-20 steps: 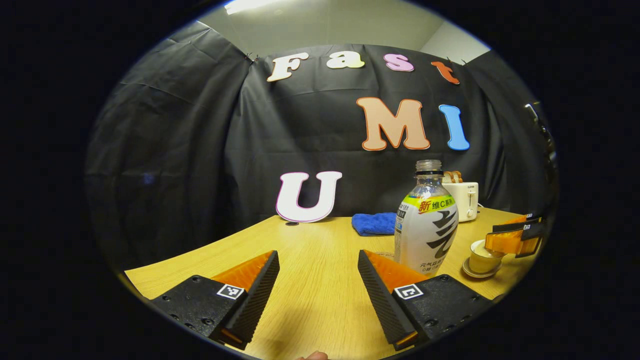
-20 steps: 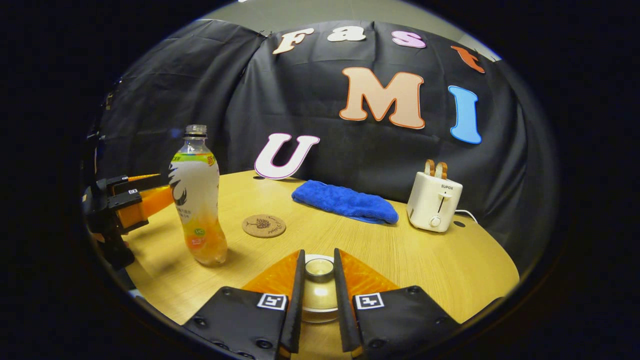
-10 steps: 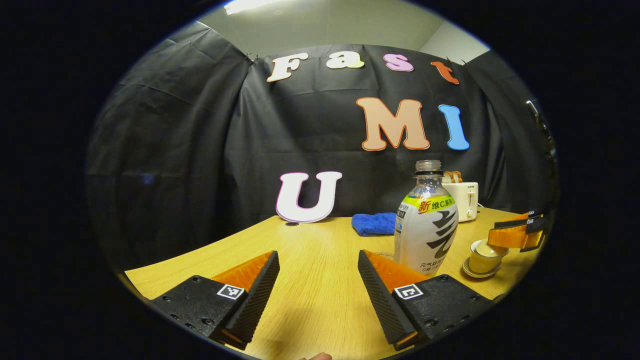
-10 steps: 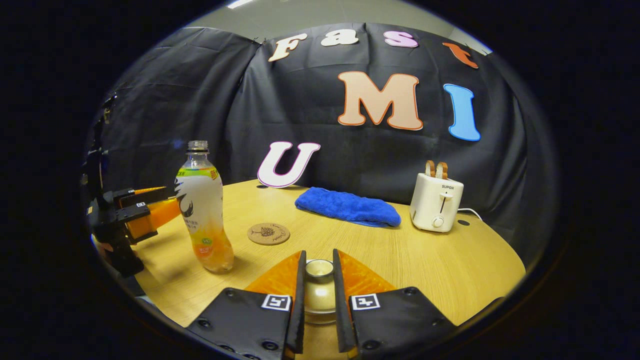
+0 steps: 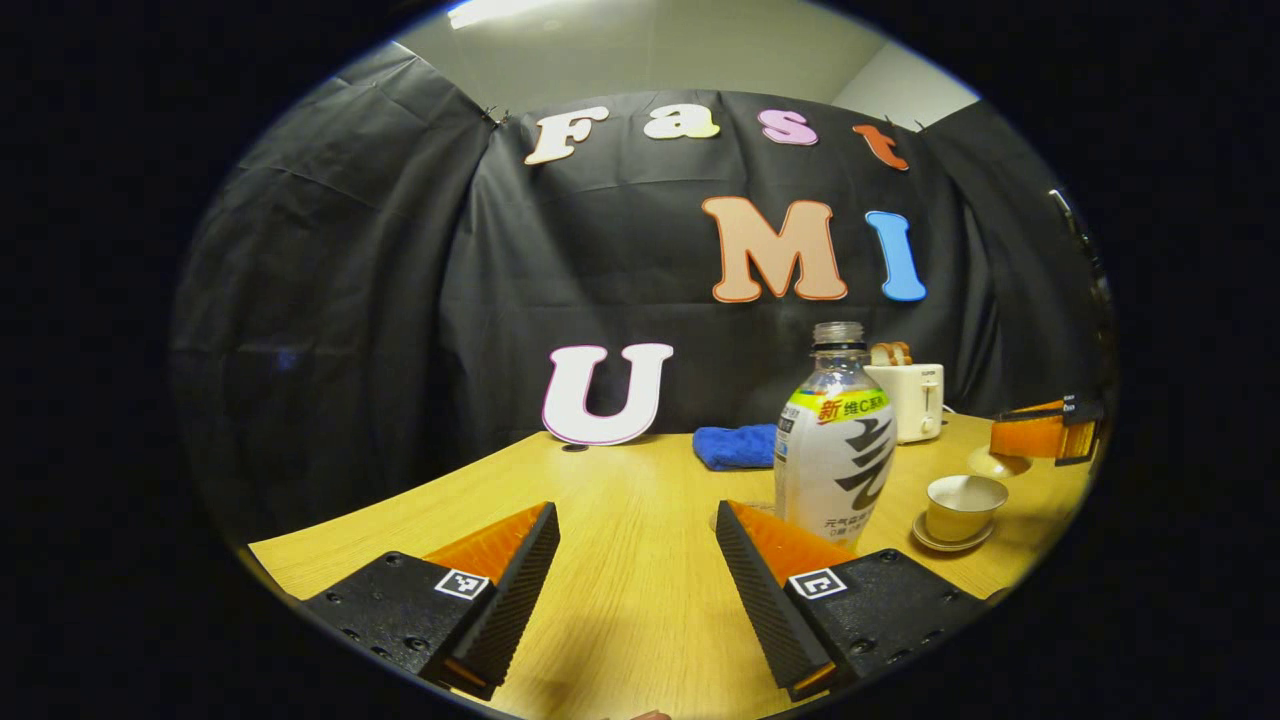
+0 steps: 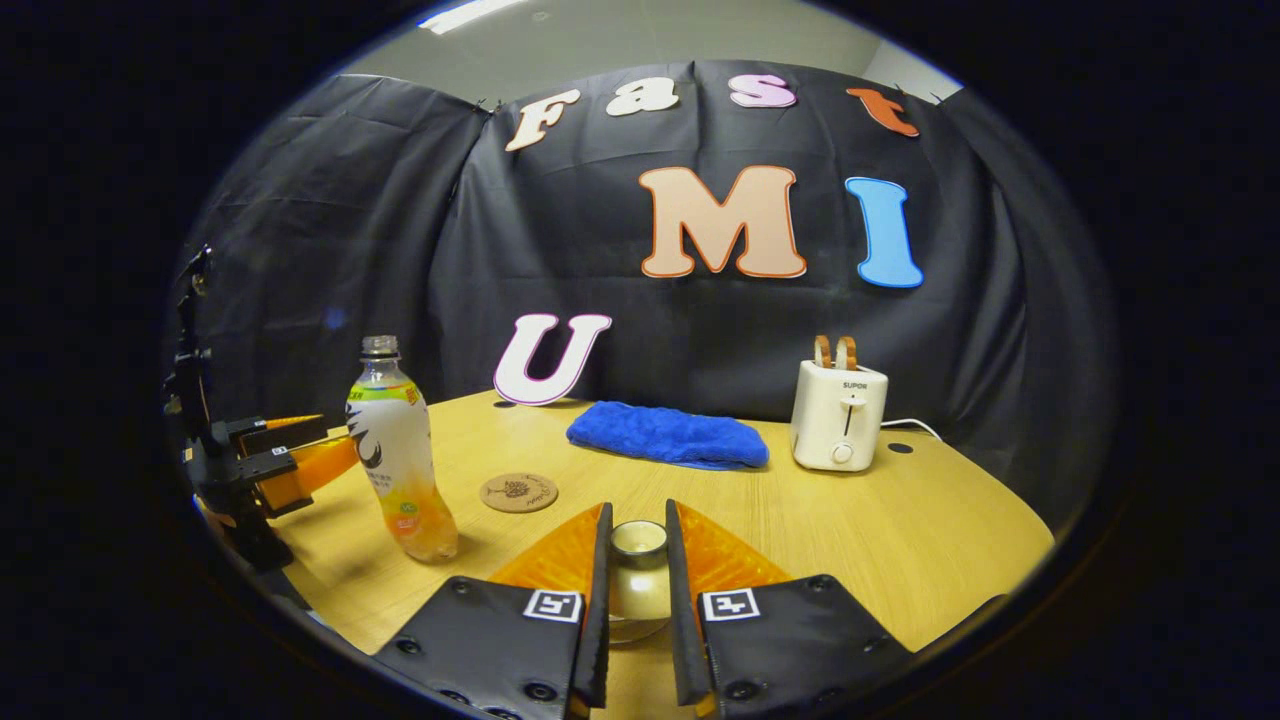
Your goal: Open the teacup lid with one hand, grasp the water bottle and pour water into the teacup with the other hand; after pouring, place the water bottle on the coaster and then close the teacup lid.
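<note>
While right gripper (image 6: 636, 560) stays clamped on teacup lid (image 6: 638, 585), swing left gripper's (image 5: 637, 560) spread fingers around water bottle (image 5: 834, 450), beyond its right finger.

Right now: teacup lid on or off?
Off. The right gripper holds the lid by its knob; in the left gripper view the teacup sits open on its saucer.

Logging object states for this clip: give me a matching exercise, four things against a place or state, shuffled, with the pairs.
Things:
1. teacup lid
2. water bottle
3. coaster
4. teacup

States:
A. uncovered, on its saucer
B. bare, nothing on it
C. clamped between the right gripper fingers
D. upright on the table, uncapped, ungrasped

Pairs: 1-C, 2-D, 3-B, 4-A
</note>
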